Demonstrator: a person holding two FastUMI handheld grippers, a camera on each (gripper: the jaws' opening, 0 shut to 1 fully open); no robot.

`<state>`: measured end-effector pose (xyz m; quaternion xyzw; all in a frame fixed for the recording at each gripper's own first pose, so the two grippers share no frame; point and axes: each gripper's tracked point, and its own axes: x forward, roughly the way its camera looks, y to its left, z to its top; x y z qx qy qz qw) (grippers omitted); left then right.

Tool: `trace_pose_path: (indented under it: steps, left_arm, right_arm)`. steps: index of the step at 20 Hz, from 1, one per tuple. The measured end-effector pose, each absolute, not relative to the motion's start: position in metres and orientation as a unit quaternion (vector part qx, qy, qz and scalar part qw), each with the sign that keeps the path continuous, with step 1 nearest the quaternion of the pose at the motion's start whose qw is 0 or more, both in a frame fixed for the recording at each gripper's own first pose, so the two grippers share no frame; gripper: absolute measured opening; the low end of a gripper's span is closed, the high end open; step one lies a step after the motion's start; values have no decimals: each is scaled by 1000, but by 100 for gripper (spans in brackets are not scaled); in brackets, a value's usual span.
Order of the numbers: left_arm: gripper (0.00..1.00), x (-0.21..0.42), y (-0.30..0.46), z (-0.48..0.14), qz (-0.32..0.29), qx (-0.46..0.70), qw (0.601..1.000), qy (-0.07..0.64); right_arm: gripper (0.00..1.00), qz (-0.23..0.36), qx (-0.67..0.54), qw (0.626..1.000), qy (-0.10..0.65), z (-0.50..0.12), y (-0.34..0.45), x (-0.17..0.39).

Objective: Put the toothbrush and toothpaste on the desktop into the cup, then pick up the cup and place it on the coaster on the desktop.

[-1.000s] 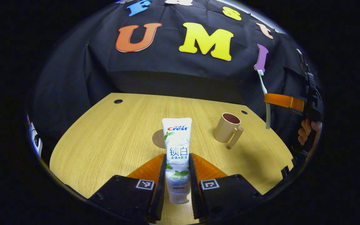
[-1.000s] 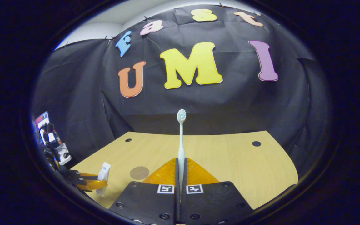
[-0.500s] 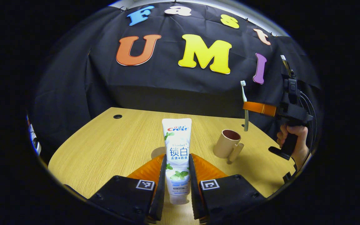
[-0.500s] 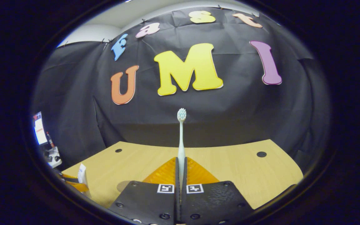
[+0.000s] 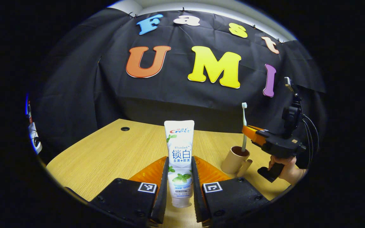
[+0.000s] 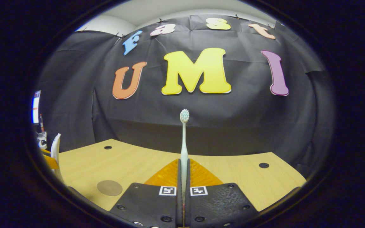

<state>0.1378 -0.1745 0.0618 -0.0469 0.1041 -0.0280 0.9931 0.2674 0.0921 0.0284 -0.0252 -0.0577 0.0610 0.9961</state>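
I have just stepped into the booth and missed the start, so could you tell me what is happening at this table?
A person is working with a handheld gripper in each hand. The right gripper is shut on a toothbrush, held upright with its lower end down inside the beige cup on the wooden desktop. The left gripper is shut on the toothpaste, held upright and not yet in the cup. The round brown coaster lies bare on the desktop.

Beige cup (image 5: 234,160), white toothpaste (image 5: 179,148), brown coaster (image 6: 109,187).
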Motion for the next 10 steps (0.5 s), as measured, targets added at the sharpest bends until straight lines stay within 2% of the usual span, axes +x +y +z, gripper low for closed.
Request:
trace_pose_path:
  steps: [8, 9, 10]
  left_arm:
    - [39, 142, -184, 63, -31, -42, 993, 105]
    - [39, 144, -186, 64, -32, -39, 993, 103]
    - [39, 145, -188, 66, -33, -36, 994, 102]
  right_arm:
    - [2, 52, -32, 997, -47, 3, 94, 273]
    - [5, 57, -29, 997, -46, 2, 95, 274]
    - [13, 59, -28, 997, -42, -1, 95, 274]
